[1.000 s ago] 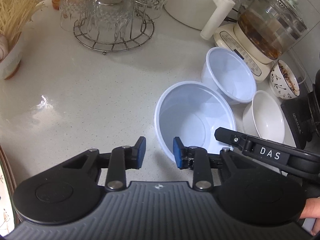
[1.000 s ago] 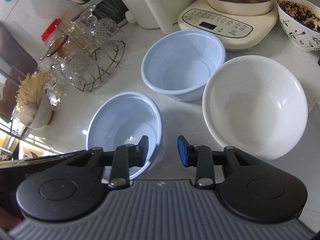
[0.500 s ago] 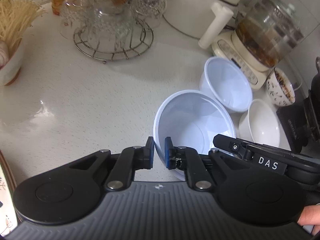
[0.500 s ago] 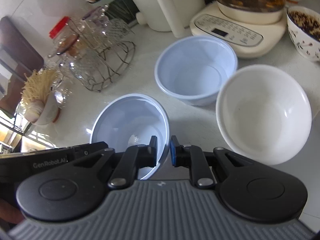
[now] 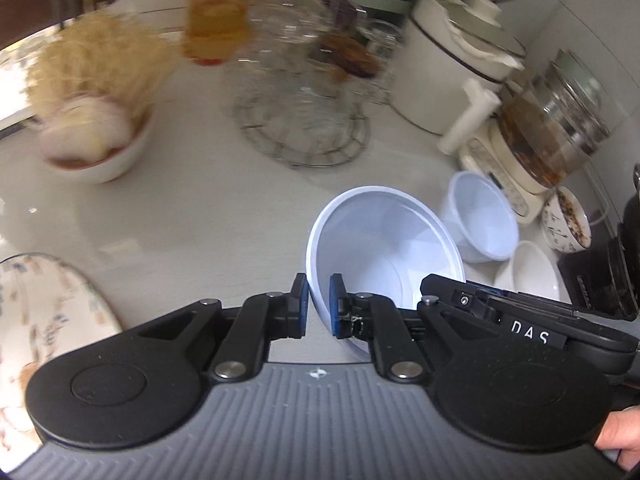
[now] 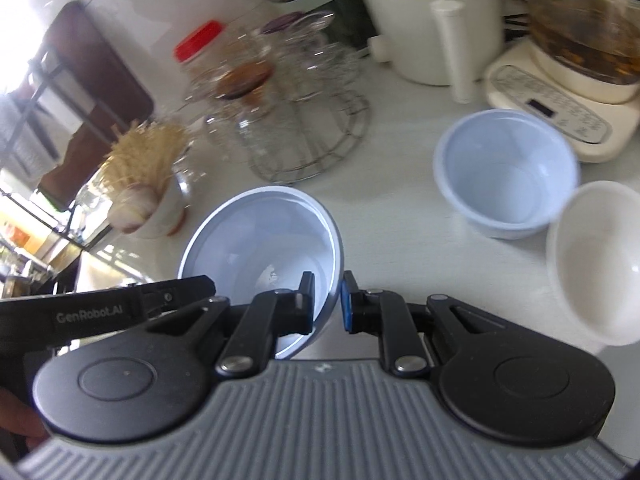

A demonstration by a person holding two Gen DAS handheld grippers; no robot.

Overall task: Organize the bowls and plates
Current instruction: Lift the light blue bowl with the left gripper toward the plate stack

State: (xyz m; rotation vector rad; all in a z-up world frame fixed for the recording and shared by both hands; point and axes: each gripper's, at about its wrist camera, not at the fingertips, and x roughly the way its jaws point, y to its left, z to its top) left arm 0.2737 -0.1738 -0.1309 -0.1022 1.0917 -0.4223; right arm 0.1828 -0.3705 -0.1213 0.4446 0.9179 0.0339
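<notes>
Item: large pale-blue bowl (image 5: 384, 252) — held clear of the white counter (image 5: 180, 216) and tilted, its rim clamped on two opposite sides.

Left gripper (image 5: 319, 306): jaws narrowed onto the bowl's near-left rim, one pad outside the wall, one inside. Closing was completed within the last second.

Right gripper (image 6: 327, 300): likewise drawn shut on the bowl's right rim, the wall pinched between the pads.

Related stock: smaller blue bowl (image 6: 506, 172) standing upright on the counter, ahead and to the right of the held bowl; white bowl (image 6: 596, 260) just beside it, apparently touching. A patterned plate (image 5: 44, 308) is seen at the left edge in the left wrist view.

Governing relation: the smaller blue bowl lies on the right gripper's side, well apart from the held bowl. Which bowl is meant to receive which cannot be told; nesting is judged the likely step.
</notes>
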